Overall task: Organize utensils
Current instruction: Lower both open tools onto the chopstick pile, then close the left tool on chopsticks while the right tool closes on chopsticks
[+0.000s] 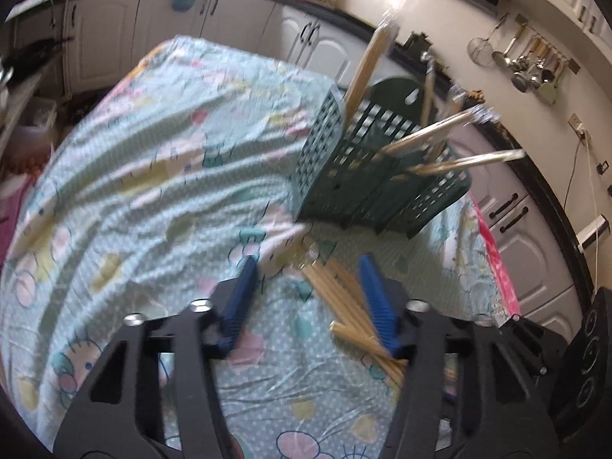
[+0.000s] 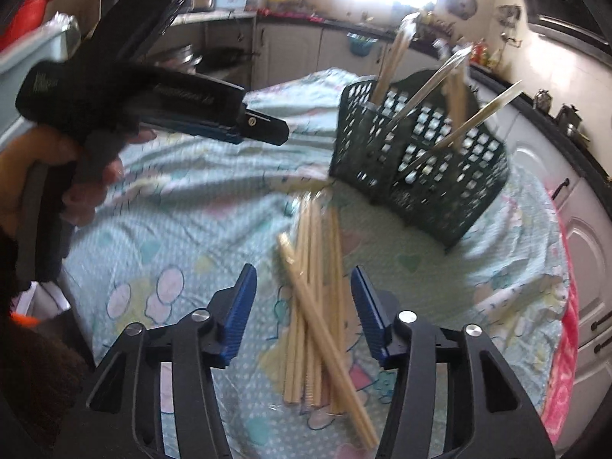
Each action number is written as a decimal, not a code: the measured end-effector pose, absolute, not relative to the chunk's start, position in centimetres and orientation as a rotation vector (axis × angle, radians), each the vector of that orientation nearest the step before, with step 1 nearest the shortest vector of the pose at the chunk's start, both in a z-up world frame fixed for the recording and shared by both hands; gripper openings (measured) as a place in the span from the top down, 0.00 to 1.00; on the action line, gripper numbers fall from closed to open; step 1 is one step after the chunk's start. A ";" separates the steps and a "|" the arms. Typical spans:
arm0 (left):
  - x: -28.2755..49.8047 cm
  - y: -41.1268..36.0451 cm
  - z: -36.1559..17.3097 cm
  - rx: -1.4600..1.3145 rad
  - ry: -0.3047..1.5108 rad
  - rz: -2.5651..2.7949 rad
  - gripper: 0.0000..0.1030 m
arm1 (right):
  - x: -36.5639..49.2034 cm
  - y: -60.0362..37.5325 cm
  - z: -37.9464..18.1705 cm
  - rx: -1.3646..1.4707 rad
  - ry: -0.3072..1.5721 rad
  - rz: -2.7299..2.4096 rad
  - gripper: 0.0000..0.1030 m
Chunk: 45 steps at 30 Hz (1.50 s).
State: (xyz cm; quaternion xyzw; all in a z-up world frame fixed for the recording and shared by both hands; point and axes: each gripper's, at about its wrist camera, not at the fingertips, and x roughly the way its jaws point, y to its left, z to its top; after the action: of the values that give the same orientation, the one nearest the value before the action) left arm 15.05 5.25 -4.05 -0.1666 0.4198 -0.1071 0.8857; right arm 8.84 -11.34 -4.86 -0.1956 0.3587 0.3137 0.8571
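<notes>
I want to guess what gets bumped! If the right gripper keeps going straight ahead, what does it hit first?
Probably the loose wooden sticks on the tablecloth. They lie right between the open right gripper fingers. The green basket sits farther on; depth is hard to judge.

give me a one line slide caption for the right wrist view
Open right gripper poised over loose wooden chopsticks on a patterned cloth, with a green utensil basket beyond and the left gripper alongside.
</notes>
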 end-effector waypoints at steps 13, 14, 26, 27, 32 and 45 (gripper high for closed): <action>17.6 5.9 -8.8 -0.495 1.012 -0.268 0.76 | 11.4 -8.6 -9.3 -0.495 0.831 0.658 0.69; 17.9 5.9 -9.1 -0.506 1.019 -0.271 0.76 | 11.6 -8.4 -9.6 -0.499 0.833 0.657 0.70; 20.7 5.6 -10.4 -0.551 1.041 -0.269 0.76 | 12.9 -7.9 -9.7 -0.531 0.808 0.663 0.85; 20.8 5.5 -10.5 -0.550 1.041 -0.267 0.76 | 12.9 -7.9 -9.7 -0.528 0.809 0.666 0.85; 21.4 5.5 -10.6 -0.542 1.034 -0.252 0.81 | 12.5 -8.3 -9.0 -0.492 0.813 0.677 0.85; 21.6 5.6 -10.5 -0.590 1.035 -0.292 0.99 | 12.7 -10.7 -6.2 -0.370 0.791 0.642 0.86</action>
State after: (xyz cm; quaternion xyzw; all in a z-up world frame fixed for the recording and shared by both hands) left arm 21.57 5.58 -10.45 -0.2768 0.4856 -0.1370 0.8178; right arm 12.74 -10.69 -6.20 -0.1759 0.3763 0.3057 0.8567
